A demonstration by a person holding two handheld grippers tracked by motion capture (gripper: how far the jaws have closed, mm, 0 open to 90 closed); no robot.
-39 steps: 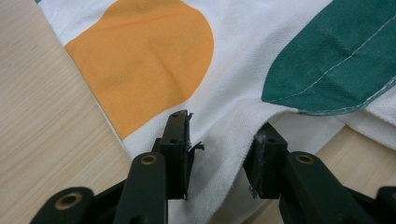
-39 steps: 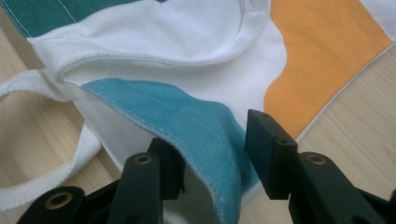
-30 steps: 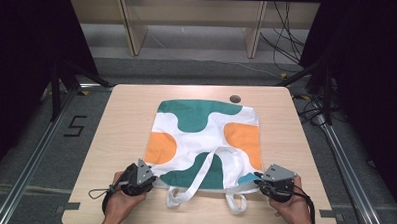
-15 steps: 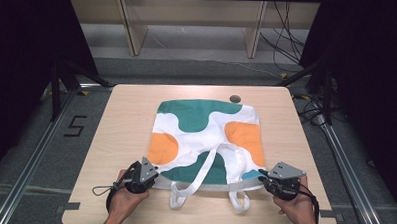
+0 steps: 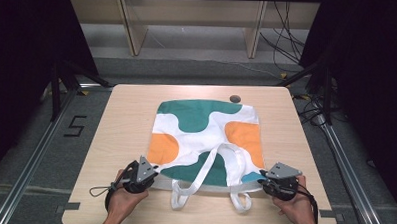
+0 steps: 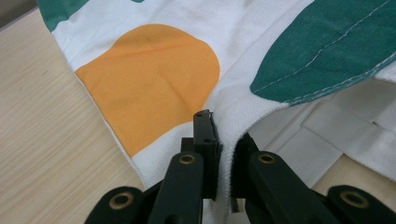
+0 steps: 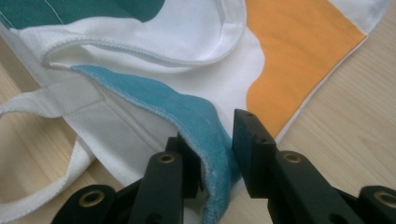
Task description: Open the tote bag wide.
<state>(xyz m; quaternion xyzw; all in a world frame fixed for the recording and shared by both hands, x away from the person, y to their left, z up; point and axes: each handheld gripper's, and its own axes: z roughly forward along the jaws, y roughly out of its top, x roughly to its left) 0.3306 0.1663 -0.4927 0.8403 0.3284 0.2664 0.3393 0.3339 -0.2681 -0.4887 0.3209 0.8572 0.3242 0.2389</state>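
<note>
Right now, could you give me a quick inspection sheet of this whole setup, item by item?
Surface: pale wooden table, with a small dark round spot near its far edge.
Job's things: tote bag, white with green and orange patches, lying flat; its two white handles trail toward the near edge.
Clutter: nothing seen.
Grippers: left gripper has its jaws closed on the bag's near left corner hem; right gripper has the bag's blue-lined rim between its jaws at the near right corner.
Cables: a black cable trails from the left gripper; loose cables lie on the floor beyond.
Surroundings: wooden shelf frame behind, dark curtains at the sides, a floor mark "5".
</note>
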